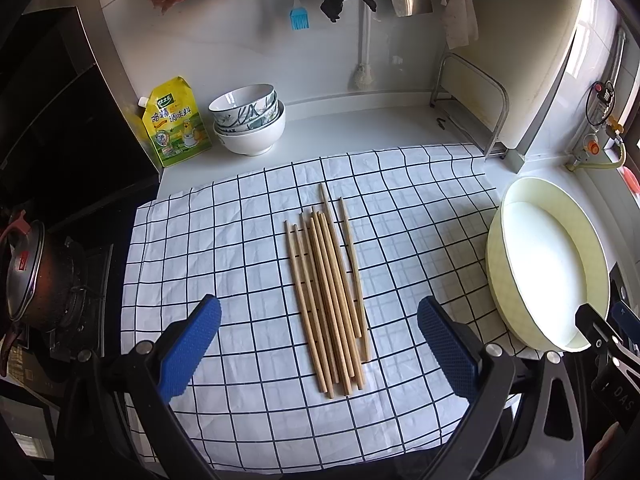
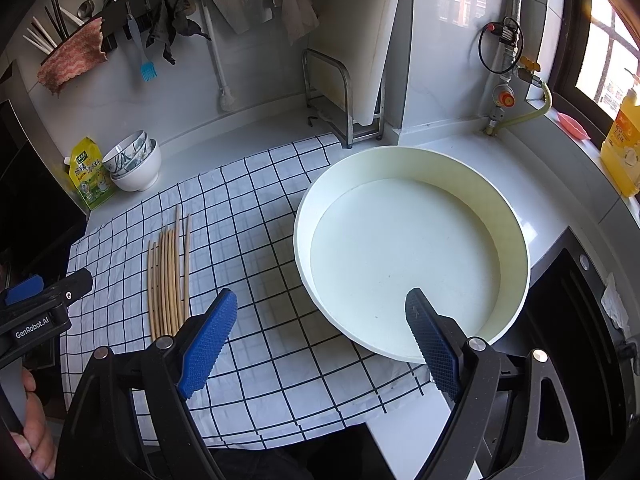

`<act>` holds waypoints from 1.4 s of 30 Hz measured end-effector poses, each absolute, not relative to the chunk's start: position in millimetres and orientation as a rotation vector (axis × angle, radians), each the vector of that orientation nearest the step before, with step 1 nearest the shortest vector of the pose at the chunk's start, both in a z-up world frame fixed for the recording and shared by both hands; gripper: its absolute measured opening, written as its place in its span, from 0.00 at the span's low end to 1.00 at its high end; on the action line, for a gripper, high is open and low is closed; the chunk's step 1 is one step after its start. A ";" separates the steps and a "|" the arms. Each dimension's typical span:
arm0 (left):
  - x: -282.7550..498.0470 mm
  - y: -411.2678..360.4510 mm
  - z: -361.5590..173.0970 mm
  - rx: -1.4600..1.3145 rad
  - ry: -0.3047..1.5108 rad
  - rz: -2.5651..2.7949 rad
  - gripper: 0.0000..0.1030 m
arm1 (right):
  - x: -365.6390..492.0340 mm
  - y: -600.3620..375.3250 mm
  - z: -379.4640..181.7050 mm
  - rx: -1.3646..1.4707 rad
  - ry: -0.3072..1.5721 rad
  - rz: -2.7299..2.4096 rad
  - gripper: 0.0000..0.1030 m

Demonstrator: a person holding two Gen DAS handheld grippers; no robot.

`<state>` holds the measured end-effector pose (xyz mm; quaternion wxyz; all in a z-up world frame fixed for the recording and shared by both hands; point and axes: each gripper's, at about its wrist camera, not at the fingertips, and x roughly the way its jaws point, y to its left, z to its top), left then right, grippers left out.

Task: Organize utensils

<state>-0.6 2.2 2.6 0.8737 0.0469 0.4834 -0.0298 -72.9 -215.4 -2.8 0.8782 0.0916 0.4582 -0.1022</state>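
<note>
Several wooden chopsticks lie side by side on a white cloth with a dark grid, running away from me. My left gripper hovers over their near ends, open, blue pads wide on either side and holding nothing. In the right wrist view the chopsticks lie to the left. My right gripper is open and holds nothing; its right pad is over the near rim of a round cream basin, its left pad over the cloth. The basin sits right of the chopsticks.
Stacked bowls and a yellow seasoning pouch stand at the back left. A pot sits on the stove to the left. A metal rack with a cutting board is at the back right. Cloths and a blue brush hang on the wall.
</note>
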 end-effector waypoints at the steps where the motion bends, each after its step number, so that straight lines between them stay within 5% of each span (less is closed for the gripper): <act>1: -0.5 1.9 2.4 0.098 1.010 -0.063 0.94 | -73.0 -215.6 -2.7 0.191 0.955 -0.213 0.80; 42: -1.0 5.0 3.4 0.099 1.006 -0.060 0.94 | -74.6 -214.8 1.0 0.188 0.946 -0.213 0.80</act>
